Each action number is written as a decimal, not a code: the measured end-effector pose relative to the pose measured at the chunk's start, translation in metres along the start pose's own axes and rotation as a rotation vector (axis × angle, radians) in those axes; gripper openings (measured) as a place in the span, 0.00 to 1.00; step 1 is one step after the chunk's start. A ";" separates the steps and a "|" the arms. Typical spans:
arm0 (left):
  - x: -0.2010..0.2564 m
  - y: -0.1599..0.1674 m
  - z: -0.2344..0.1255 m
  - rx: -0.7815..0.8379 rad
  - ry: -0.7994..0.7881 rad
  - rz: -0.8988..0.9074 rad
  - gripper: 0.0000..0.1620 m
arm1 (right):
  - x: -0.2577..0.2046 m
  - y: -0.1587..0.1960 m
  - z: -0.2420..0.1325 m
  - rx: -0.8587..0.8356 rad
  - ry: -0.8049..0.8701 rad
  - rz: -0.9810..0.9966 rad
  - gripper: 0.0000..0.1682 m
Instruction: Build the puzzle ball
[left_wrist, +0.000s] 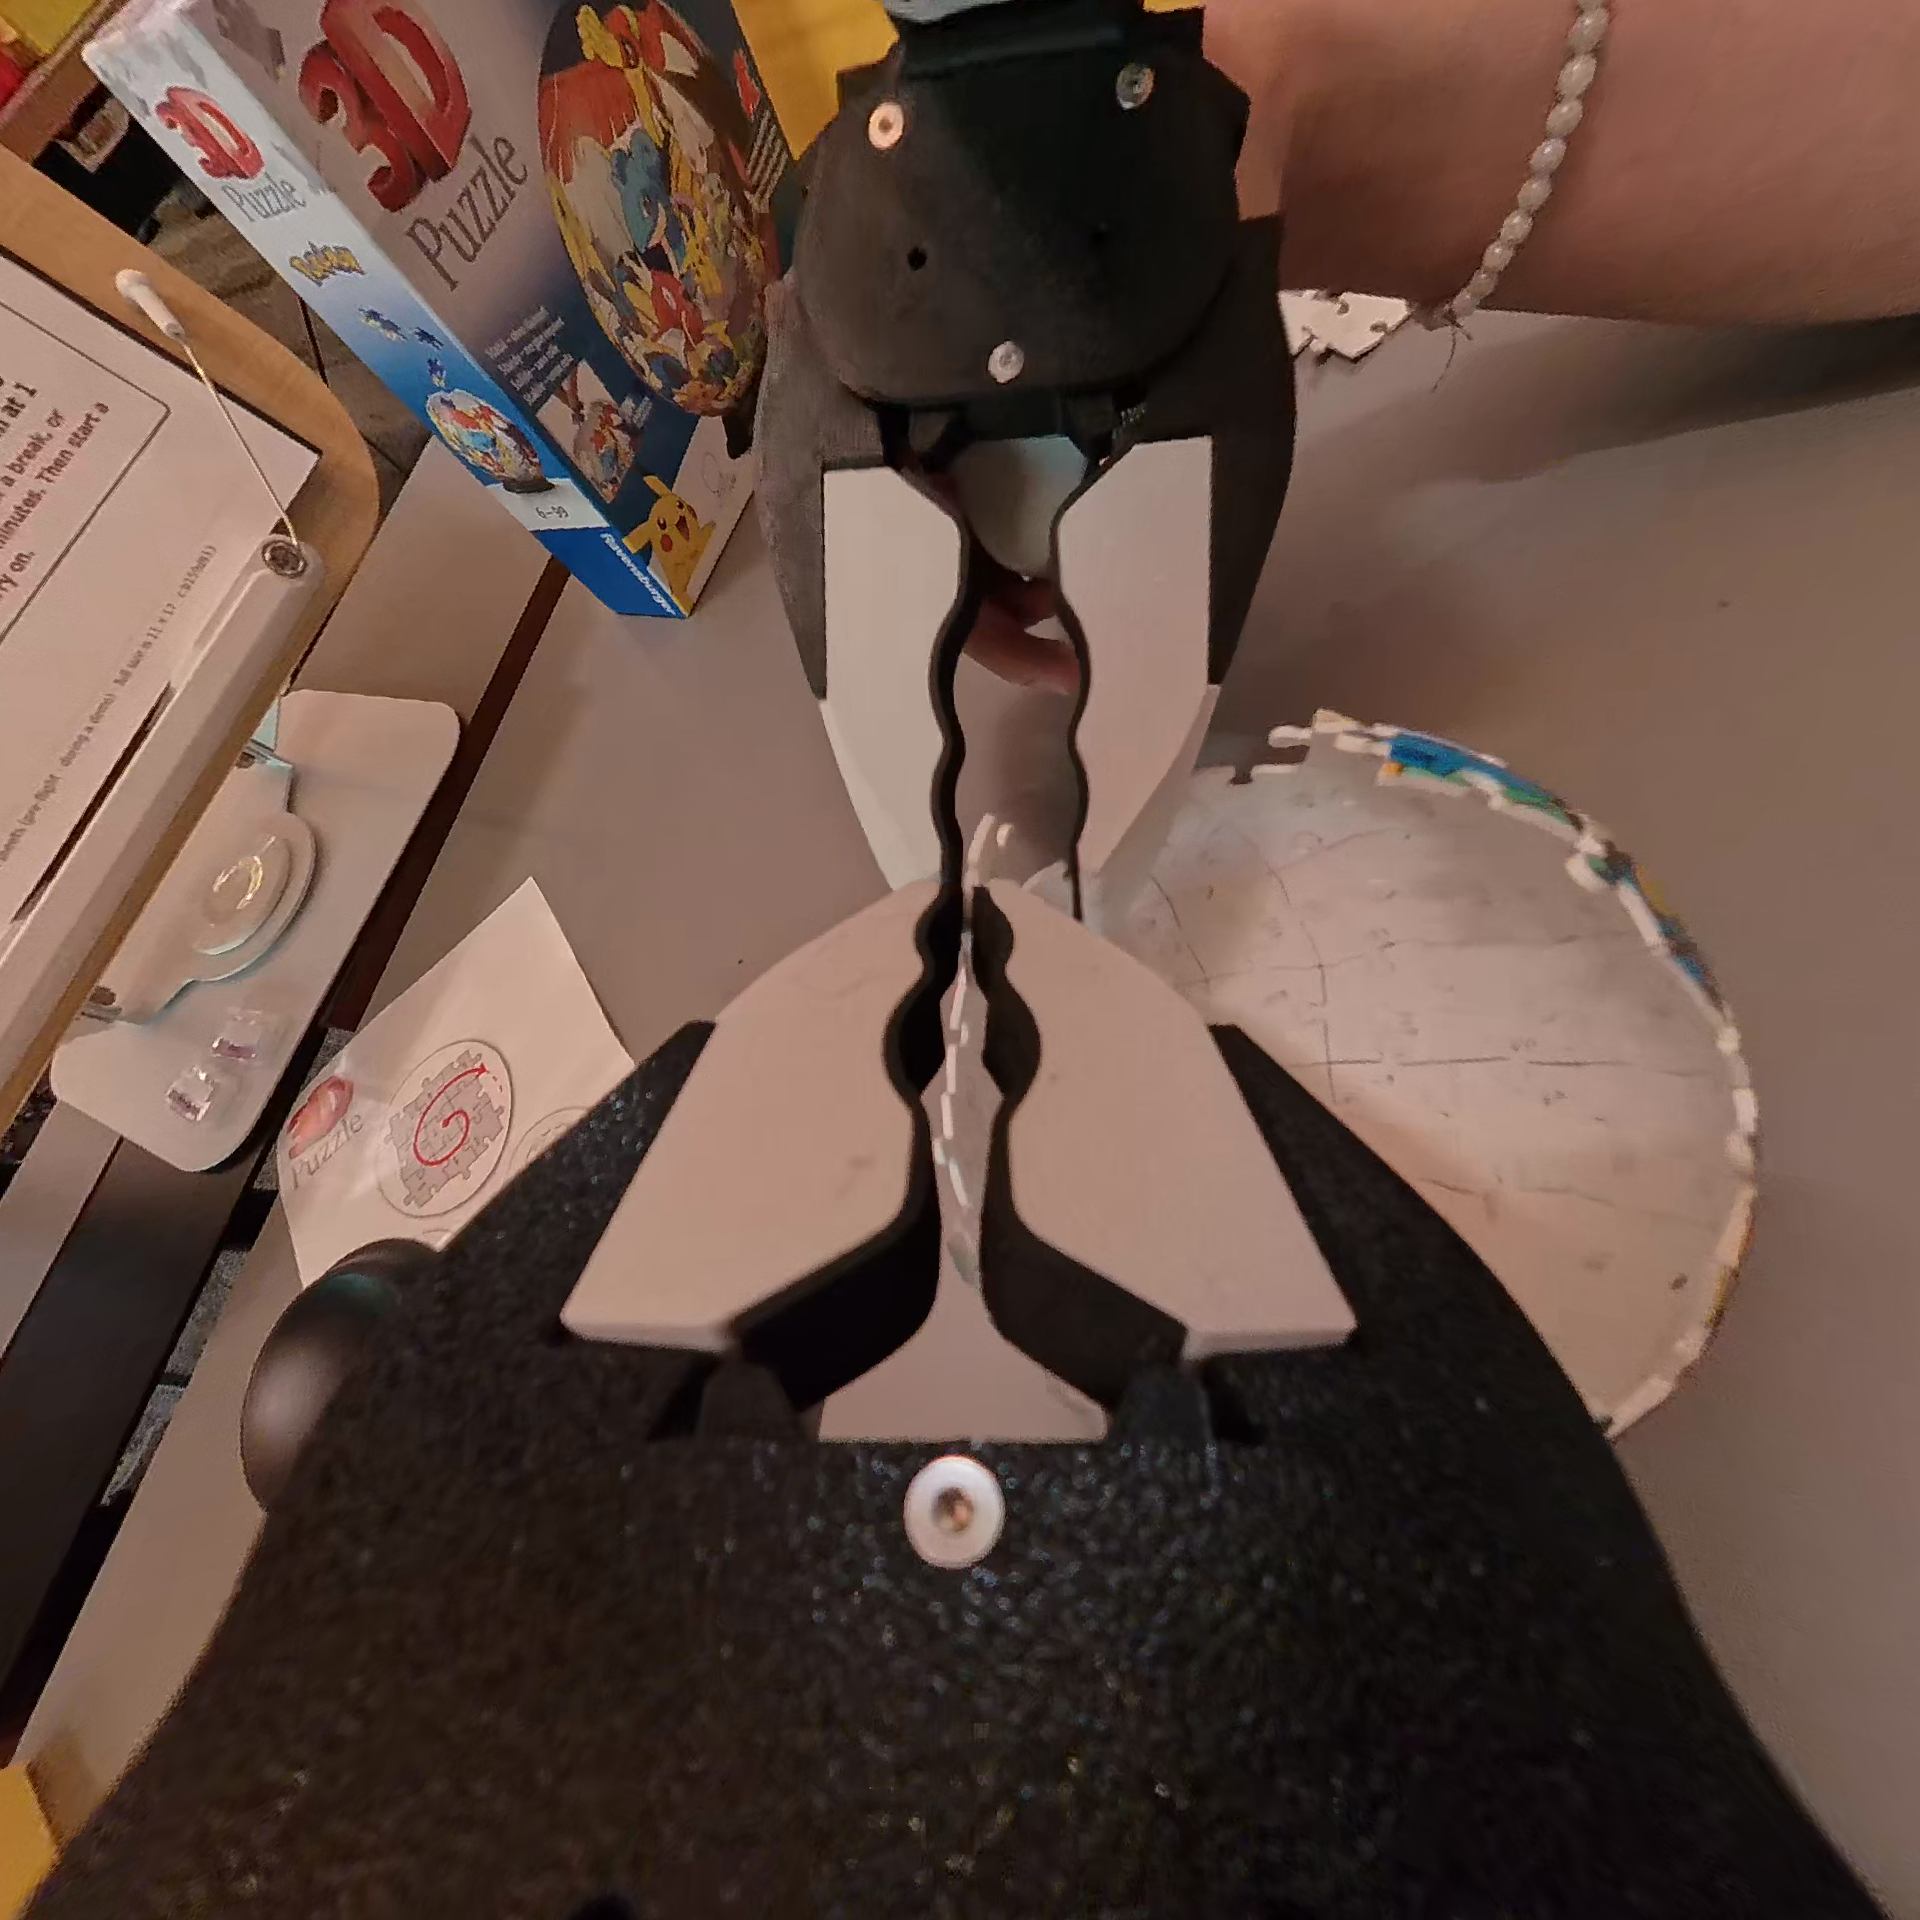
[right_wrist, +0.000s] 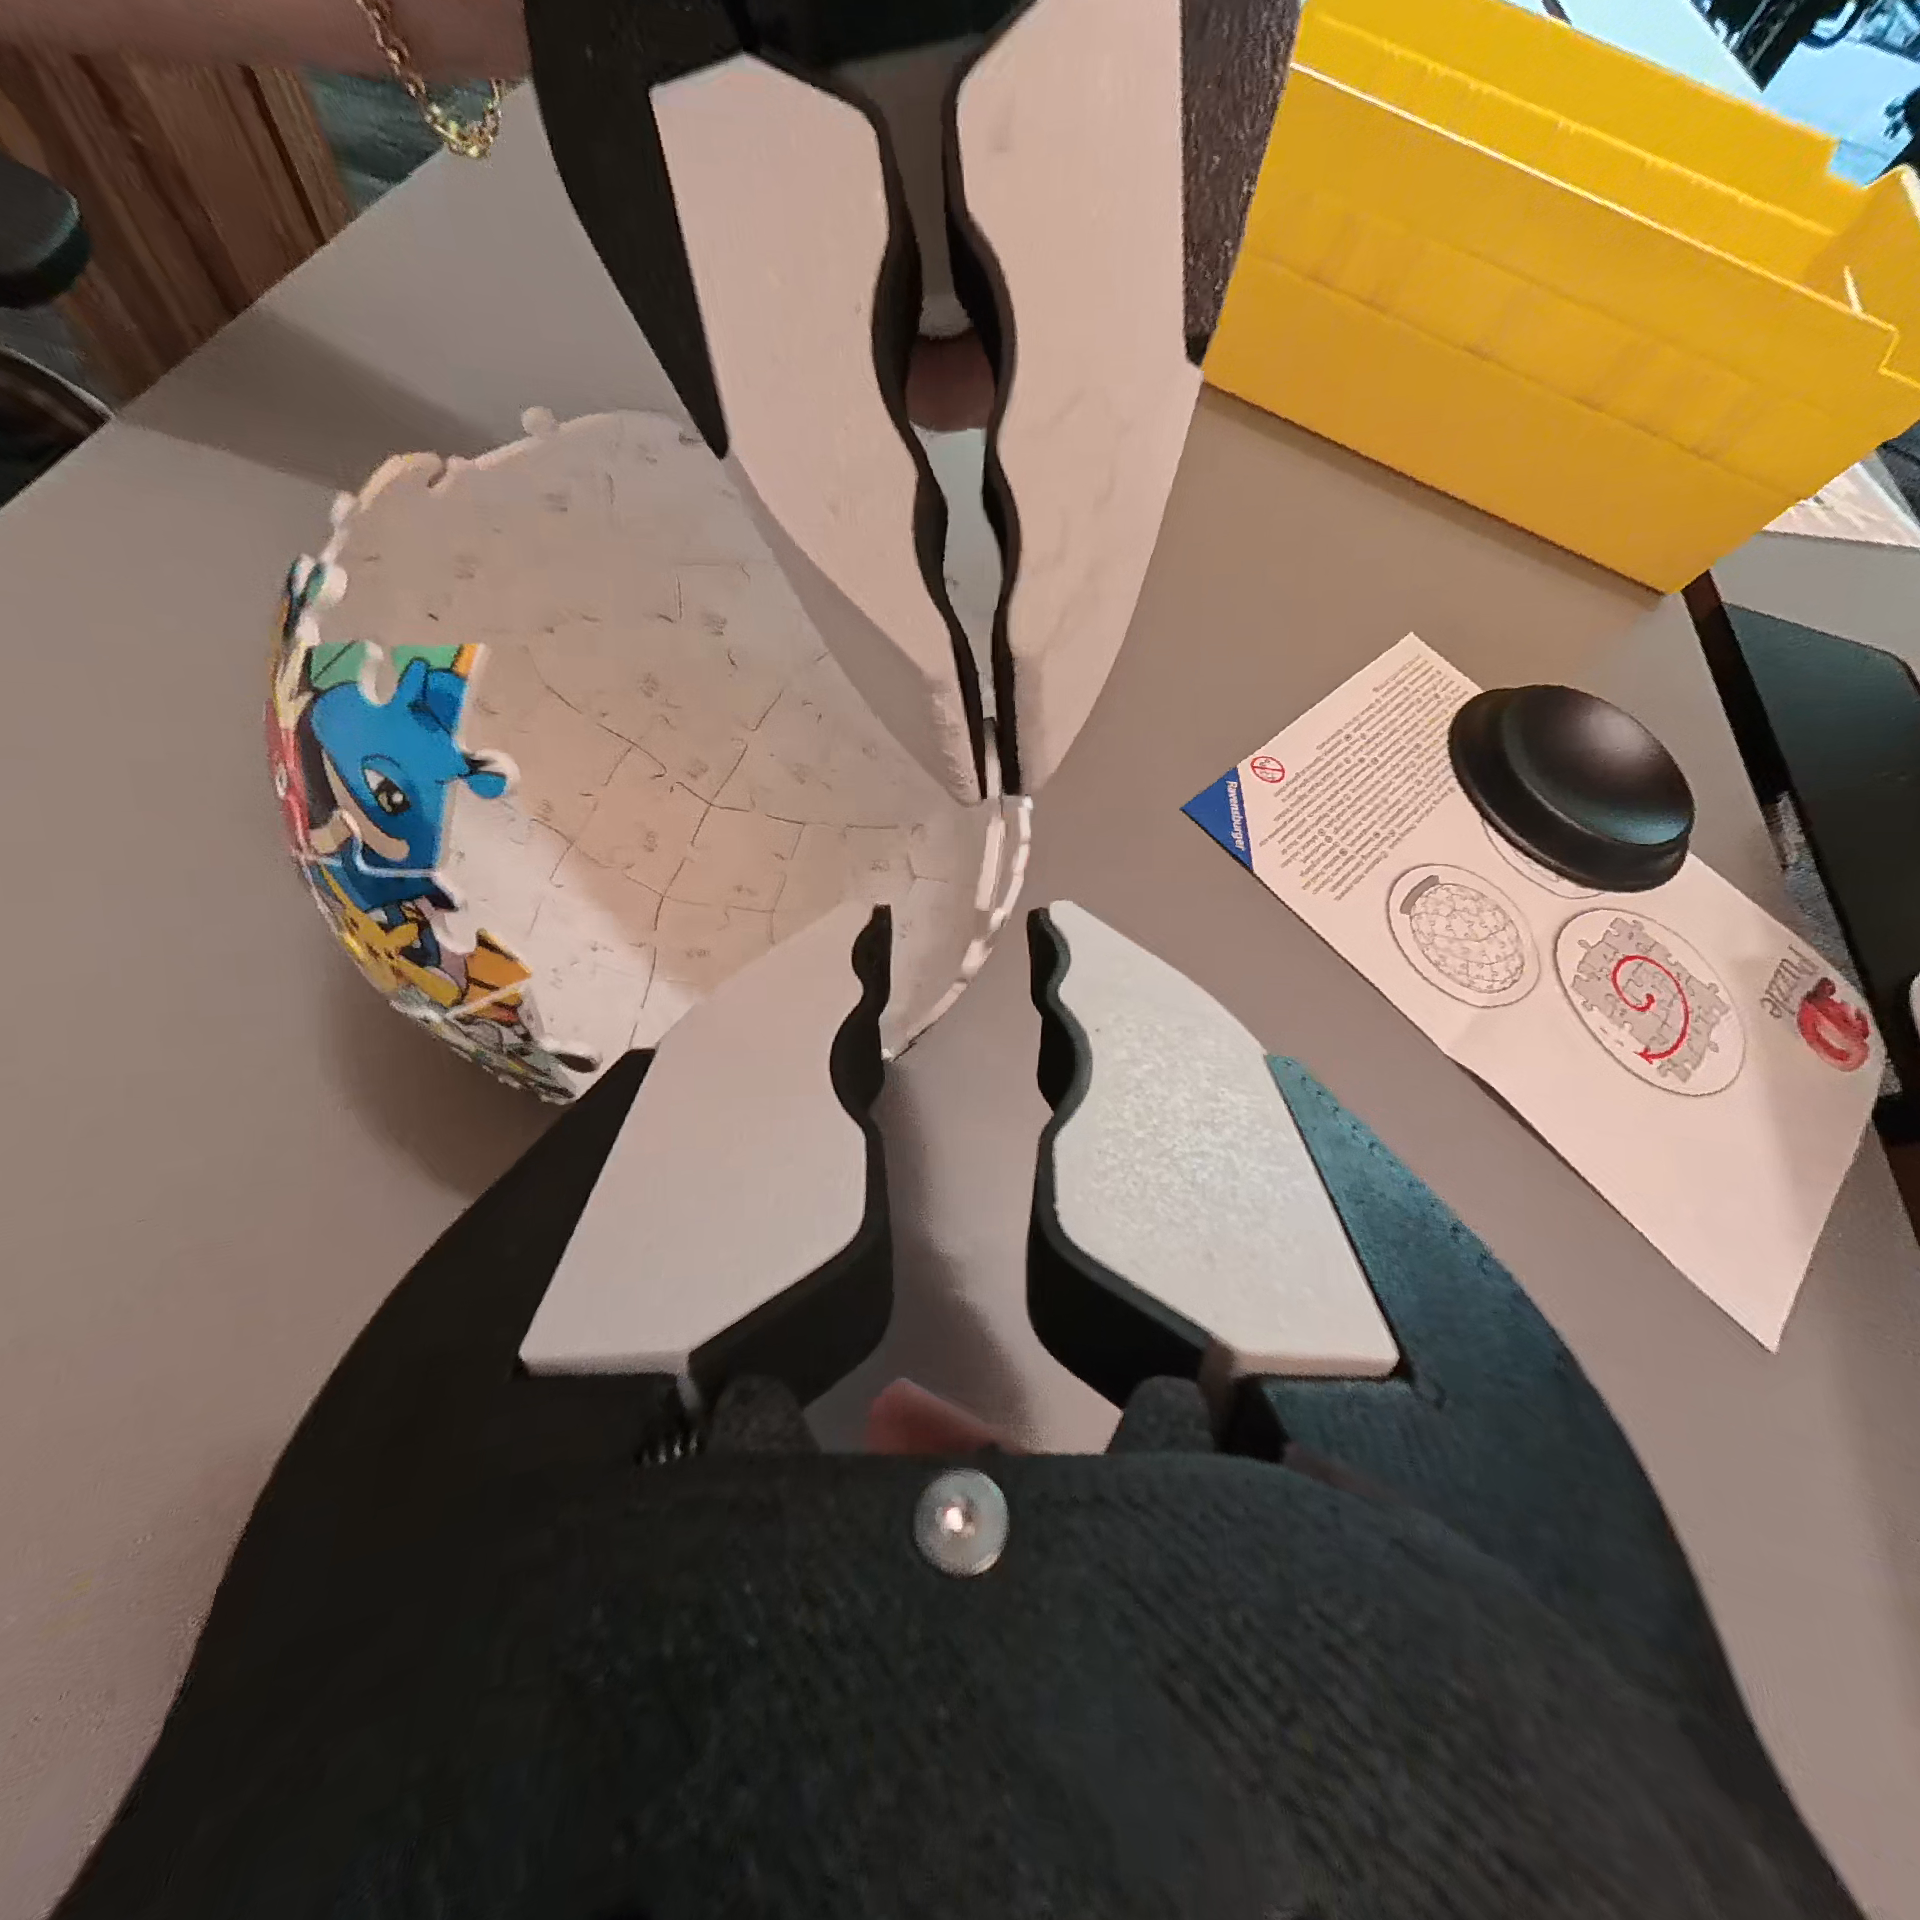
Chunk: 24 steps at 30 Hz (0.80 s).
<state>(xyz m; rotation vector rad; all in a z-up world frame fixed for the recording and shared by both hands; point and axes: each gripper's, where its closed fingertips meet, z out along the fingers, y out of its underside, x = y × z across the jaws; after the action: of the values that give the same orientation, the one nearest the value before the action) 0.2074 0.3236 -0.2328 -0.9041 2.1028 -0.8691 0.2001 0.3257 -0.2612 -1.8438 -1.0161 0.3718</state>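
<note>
The half-built puzzle ball (left_wrist: 1455, 1039) is an open shell, white inside and printed with colourful pictures outside, lying on the grey table. It also shows in the right wrist view (right_wrist: 675, 748). My left gripper (left_wrist: 961, 904) is shut on the shell's thin near rim (left_wrist: 961, 1081); in the right wrist view it (right_wrist: 997, 774) comes down from the top and pinches the rim (right_wrist: 1003, 862). My right gripper (right_wrist: 956, 920) is open and empty, its tips just short of that same rim, facing the left gripper. In the left wrist view it (left_wrist: 1013, 883) reaches in from above.
The puzzle box (left_wrist: 499, 291) stands at the back left. An instruction leaflet (right_wrist: 1558, 966) lies on the table with a black round stand (right_wrist: 1569, 790) on it. A yellow bin (right_wrist: 1558, 312) sits behind. Loose pieces (left_wrist: 1340, 322) lie by a forearm (left_wrist: 1610, 177). Less than 4 cm separates the two grippers' tips.
</note>
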 end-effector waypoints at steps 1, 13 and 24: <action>0.001 -0.001 0.000 0.009 0.011 0.005 0.01 | 0.001 0.000 0.000 0.000 0.008 0.004 0.14; -0.003 0.006 -0.001 0.006 0.021 0.010 0.01 | 0.007 0.001 0.000 -0.001 0.041 -0.020 0.14; -0.010 0.002 -0.029 0.046 -0.130 -0.019 0.01 | 0.002 -0.002 0.004 0.010 -0.007 0.044 0.19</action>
<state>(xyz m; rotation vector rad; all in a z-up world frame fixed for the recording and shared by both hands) 0.1894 0.3409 -0.2157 -0.9330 1.9582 -0.8415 0.1983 0.3298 -0.2610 -1.8594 -0.9775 0.4091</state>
